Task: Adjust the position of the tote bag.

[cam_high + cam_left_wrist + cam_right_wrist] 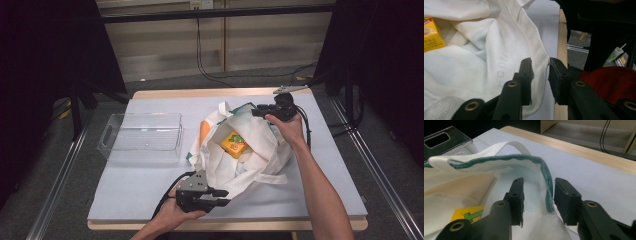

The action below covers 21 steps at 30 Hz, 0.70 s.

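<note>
Grippers at the bag's rim, jaws parted

Left gripper [220, 196] at the near edge of the white tote bag [240, 150], jaws partly apart with the bag's hem lying between them; left pad against the cloth, right pad just clear of the fold, no squeeze to be seen. Right gripper [256, 112] at the bag's far rim, jaws likewise apart, astride the green-trimmed edge [546, 182], the trim just beside the right-hand pad, not clamped. Bag slumped open on the grey mat [150, 185], mouth upward. Inside the bag, a yellow carton [234, 143] with a green and red print; its small lettering too blurred to read. Faint raised letters on the bag's cloth [503, 71], apparently "HOUSE". Left of the bag, just apart from it, a clear plastic bin [142, 135].
</note>
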Motion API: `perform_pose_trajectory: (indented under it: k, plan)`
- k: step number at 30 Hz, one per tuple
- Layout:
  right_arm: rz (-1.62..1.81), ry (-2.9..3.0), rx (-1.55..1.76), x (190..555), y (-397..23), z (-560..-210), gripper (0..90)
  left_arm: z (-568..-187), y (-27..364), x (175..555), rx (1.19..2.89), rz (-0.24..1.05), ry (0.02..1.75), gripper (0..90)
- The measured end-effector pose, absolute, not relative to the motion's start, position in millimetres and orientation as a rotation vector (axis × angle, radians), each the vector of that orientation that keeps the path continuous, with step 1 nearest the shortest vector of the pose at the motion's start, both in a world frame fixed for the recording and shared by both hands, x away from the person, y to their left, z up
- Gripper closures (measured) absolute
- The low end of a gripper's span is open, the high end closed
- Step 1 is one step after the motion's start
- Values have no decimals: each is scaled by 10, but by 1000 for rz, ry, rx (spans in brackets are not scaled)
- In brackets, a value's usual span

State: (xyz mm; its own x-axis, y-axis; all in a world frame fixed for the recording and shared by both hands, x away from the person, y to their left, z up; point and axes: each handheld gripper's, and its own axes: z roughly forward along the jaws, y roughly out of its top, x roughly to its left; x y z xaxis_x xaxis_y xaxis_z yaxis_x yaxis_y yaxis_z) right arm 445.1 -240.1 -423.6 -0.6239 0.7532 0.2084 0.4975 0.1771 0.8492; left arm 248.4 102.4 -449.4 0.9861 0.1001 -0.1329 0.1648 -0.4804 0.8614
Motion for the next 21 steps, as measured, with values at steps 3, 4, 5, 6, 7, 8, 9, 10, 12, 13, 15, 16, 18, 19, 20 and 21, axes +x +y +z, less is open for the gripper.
perform_pose_trajectory:
  k: [3,4,5,6,7,8,9,10,12,13,15,16,18,19,20,21]
  plan:
    - [1428,2177,1190,4405,-2439,-4189,538,-4470,1050,2501,2052,-68,209,664]
    - [1436,2174,1184,4384,-2454,-4171,537,-4462,1065,2513,2039,-68,215,655]
    - [1441,2171,1175,4362,-2465,-4155,523,-4451,1080,2523,2032,-64,220,650]
    - [1442,2165,1174,4336,-2471,-4141,510,-4439,1094,2530,2033,-54,226,648]
    - [1455,2166,1171,4305,-2480,-4130,508,-4436,1102,2534,2017,-56,236,643]
    - [1466,2162,1166,4275,-2487,-4122,495,-4425,1118,2547,2025,-42,232,635]
    - [1466,2158,1159,4242,-2491,-4113,488,-4416,1128,2551,2025,-33,237,634]
    - [1473,2157,1156,4212,-2494,-4105,488,-4410,1135,2556,2017,-30,241,631]
    - [1487,2138,1155,4144,-2504,-4083,487,-4381,1154,2568,2013,-22,258,628]
    - [1501,2126,1145,4115,-2519,-4071,487,-4367,1162,2574,2008,-25,255,633]
    - [1527,2107,1145,4049,-2552,-4043,487,-4333,1179,2577,1998,-31,256,663]
    - [1531,2108,1144,4016,-2566,-4026,487,-4312,1193,2582,2002,-21,254,672]
    - [1533,2105,1132,3931,-2584,-3980,487,-4284,1218,2600,1985,-15,258,707]
    - [1542,2103,1124,3899,-2591,-3967,487,-4270,1234,2610,1983,-12,267,723]
    - [1555,2105,1115,3852,-2598,-3952,487,-4255,1252,2626,1983,-6,275,746]
    - [1544,2100,1104,3801,-2602,-3941,487,-4241,1269,2646,1983,-5,278,767]
